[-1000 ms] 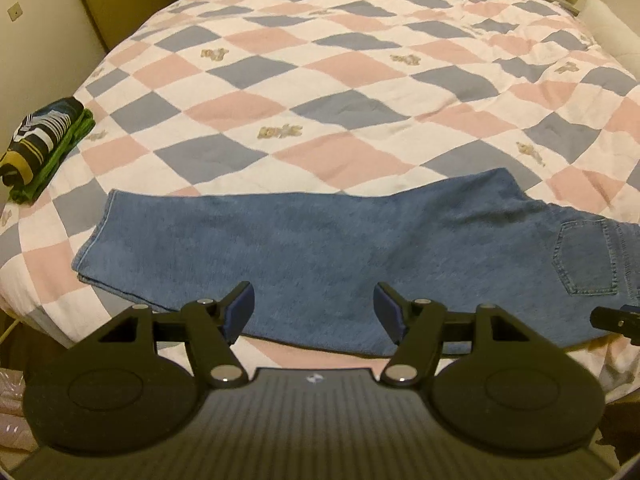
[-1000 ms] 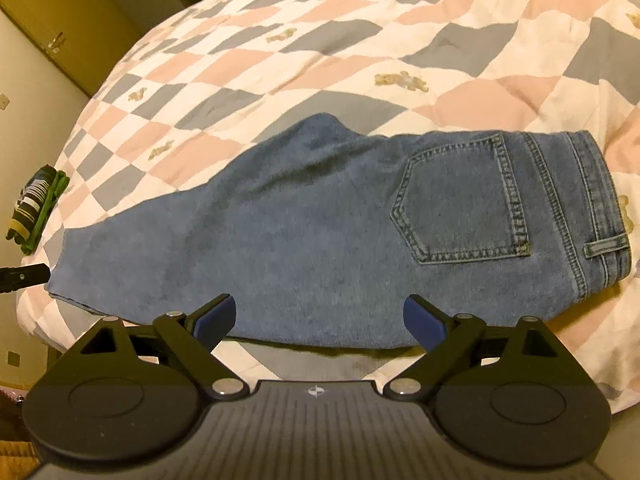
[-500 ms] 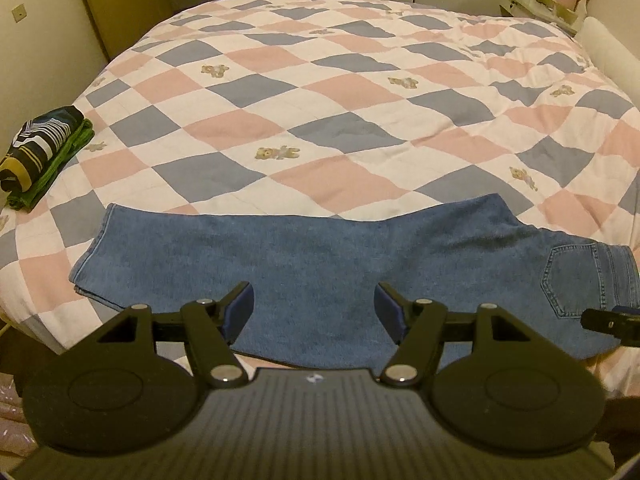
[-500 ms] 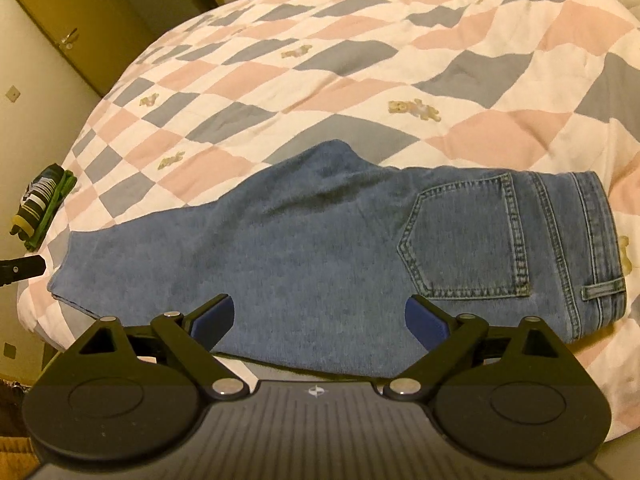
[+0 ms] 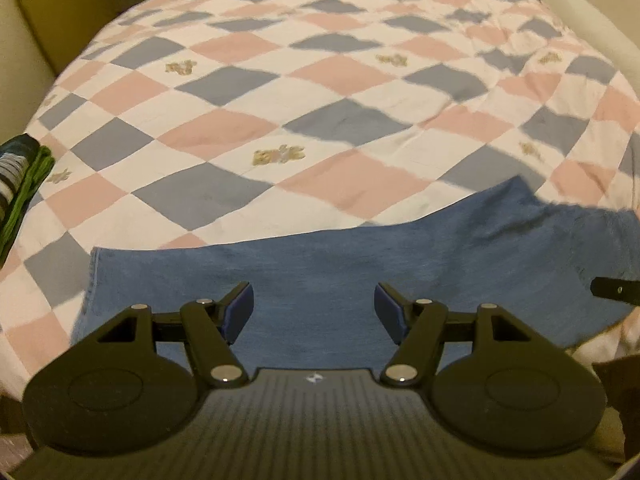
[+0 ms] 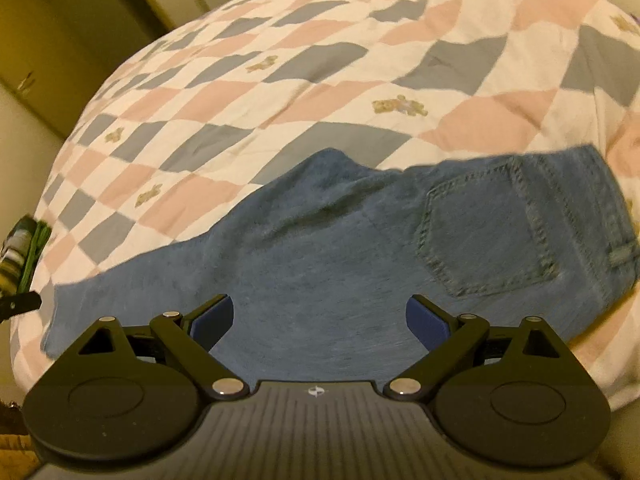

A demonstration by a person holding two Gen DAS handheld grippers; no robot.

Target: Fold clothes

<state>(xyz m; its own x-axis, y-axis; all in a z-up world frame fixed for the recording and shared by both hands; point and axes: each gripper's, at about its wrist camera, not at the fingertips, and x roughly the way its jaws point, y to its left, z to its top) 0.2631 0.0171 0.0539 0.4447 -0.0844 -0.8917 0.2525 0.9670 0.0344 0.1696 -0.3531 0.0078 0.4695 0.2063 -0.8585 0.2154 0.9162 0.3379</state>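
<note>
A checkered quilt (image 5: 248, 132) is covering the whole bed, pink, grey and white diamonds with small bear prints. The jeans (image 6: 340, 264) are lying flat across the near edge of it, already halved leg on leg, waistband and back pocket (image 6: 484, 240) at the right end, leg hems at the left end. A stack of folded clothes (image 5: 18, 184) is sitting at the far left edge of the quilt, well apart from the jeans.

The left gripper (image 5: 314, 308) is hanging over the leg end, jaws standing apart at a medium gap, holding nothing. The right gripper (image 6: 320, 320) is hanging over the seat area left of the pocket, jaws spread wider, also gripping nothing. Both views are motion-blurred.

Judged risks, biggest first:
- The jeans are lying right at the near edge; a grab that is dragging toward the person is likely pulling the whole garment off the bed.
- Denim is doubled here, so a shallow pinch is probably catching only the top layer and the legs are splitting apart mid-fold.
- The crotch bulge on the far side is already rumpled; folding over it is likely locking in a lumpy crease.
- The grippers are sitting at uneven spots, so lifting unevenly is skewing the fold line.
- The left gripper is working near the hem corner; missing it means pinching quilt instead.
</note>
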